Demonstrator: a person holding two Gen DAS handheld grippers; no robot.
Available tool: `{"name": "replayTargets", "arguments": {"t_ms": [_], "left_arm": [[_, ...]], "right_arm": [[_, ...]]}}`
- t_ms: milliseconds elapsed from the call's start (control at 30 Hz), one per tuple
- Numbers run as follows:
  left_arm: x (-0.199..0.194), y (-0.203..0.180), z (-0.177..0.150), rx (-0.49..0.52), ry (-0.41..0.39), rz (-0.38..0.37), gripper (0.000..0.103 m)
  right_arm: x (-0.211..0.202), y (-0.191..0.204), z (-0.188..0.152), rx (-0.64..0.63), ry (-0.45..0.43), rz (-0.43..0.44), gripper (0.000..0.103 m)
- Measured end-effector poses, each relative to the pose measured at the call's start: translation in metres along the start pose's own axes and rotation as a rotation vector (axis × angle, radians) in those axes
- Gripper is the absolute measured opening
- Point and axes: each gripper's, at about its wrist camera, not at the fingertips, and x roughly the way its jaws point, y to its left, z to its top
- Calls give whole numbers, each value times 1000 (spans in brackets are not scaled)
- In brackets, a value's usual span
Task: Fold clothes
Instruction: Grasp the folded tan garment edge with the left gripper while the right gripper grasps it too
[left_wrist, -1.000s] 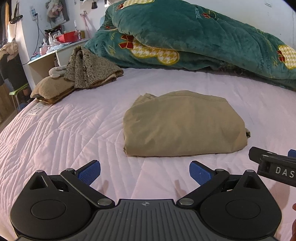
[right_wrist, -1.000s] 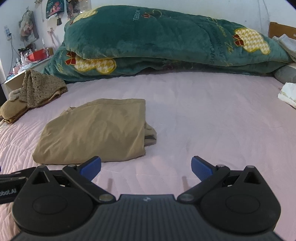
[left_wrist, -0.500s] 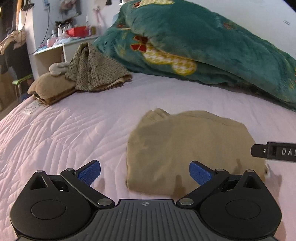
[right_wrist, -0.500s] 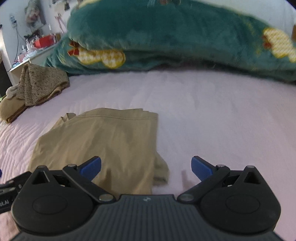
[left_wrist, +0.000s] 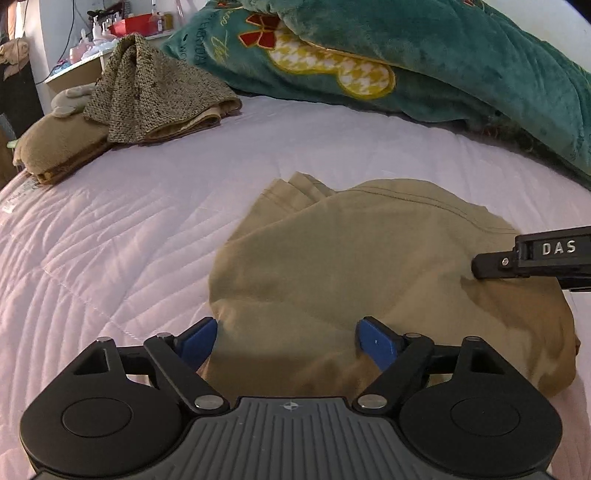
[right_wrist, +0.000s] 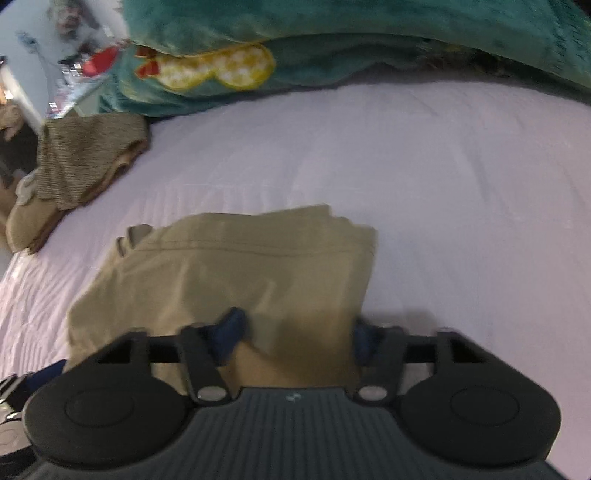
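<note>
A folded tan garment (left_wrist: 369, 266) lies flat on the pink quilted bed (left_wrist: 110, 236); it also shows in the right wrist view (right_wrist: 240, 273). My left gripper (left_wrist: 288, 338) is open, its blue pads straddling the garment's near left edge. My right gripper (right_wrist: 295, 334) is open, its pads either side of the garment's near right corner; this view is blurred. The right gripper's black body (left_wrist: 535, 258) shows over the garment's right side in the left wrist view.
A green plush blanket (left_wrist: 406, 55) is heaped along the far side of the bed. A speckled knit garment (left_wrist: 147, 96) and a brown folded pile (left_wrist: 55, 147) lie at the far left. A cluttered white desk (left_wrist: 81, 62) stands behind them.
Both grippers moved forward and down onto the tan garment's near edge. Their jaws have narrowed somewhat but remain open around the fabric.
</note>
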Motion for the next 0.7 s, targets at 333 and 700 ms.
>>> {"name": "replayTargets", "arguments": {"t_ms": [333, 700], "left_arm": [[-18, -8, -5, 17, -73, -55, 23], [-60, -30, -2, 66, -121, -164, 22]], "right_arm": [[-12, 30, -13, -128, -63, -91, 16], [-73, 22, -12, -81, -144, -136, 15]]}}
